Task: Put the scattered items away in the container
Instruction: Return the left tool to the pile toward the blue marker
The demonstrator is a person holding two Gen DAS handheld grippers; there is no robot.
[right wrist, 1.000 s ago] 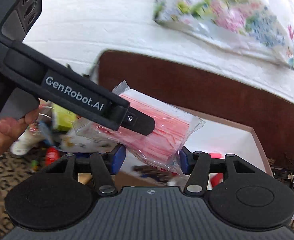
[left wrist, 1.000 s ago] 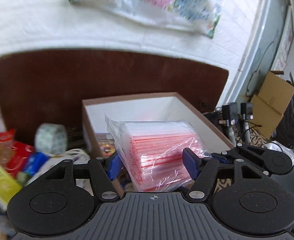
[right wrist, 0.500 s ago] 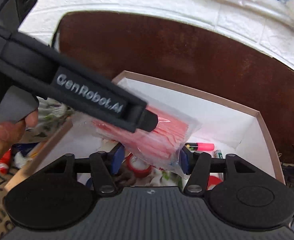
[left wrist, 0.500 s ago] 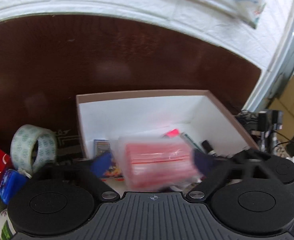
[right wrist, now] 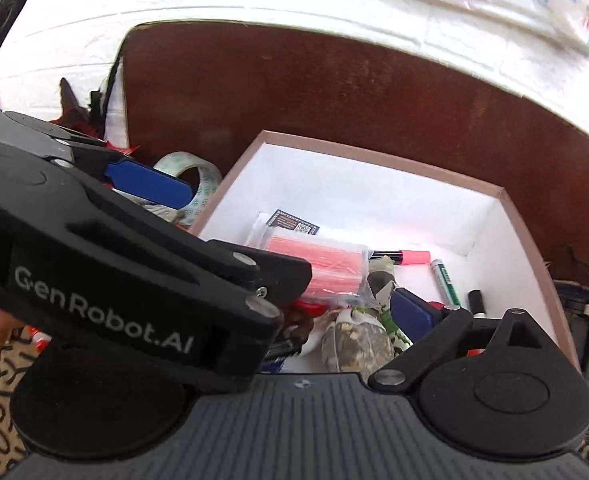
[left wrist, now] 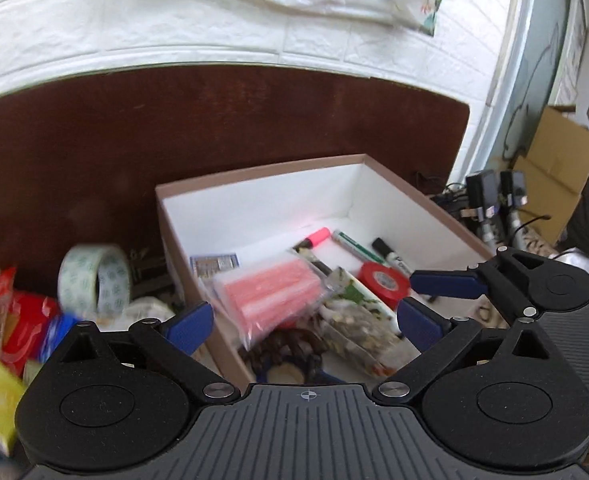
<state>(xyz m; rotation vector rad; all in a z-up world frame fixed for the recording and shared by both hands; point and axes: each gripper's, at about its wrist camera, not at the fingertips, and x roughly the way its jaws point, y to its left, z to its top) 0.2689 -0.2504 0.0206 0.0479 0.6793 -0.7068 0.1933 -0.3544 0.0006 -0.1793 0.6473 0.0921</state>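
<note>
The packet of pink zip bags point(left wrist: 272, 294), pinched between both claws a second ago, has been released and now lies inside the cardboard box point(left wrist: 262, 172), tilted on top of a dried-food packet point(left wrist: 358, 320) near the box's left wall. The left claw point(left wrist: 304, 322) is spread wide above the near end of the box, its blue pads clear of the packet. The right claw point(right wrist: 278, 304) is opening, with nothing pressed between its pads; only its right pad point(right wrist: 412, 308) is seen in its own view, the left claw's body covering the other. Further into the box, a pink highlighter point(left wrist: 314, 238), a green marker point(left wrist: 358, 248), a black marker point(left wrist: 390, 254) and a red tape roll point(left wrist: 384, 282) are seen. Outside the box, on the left, a patterned tape roll point(left wrist: 94, 280) stands on edge on the dark brown surface point(left wrist: 214, 128) beside red snack packets point(left wrist: 18, 320)
</note>
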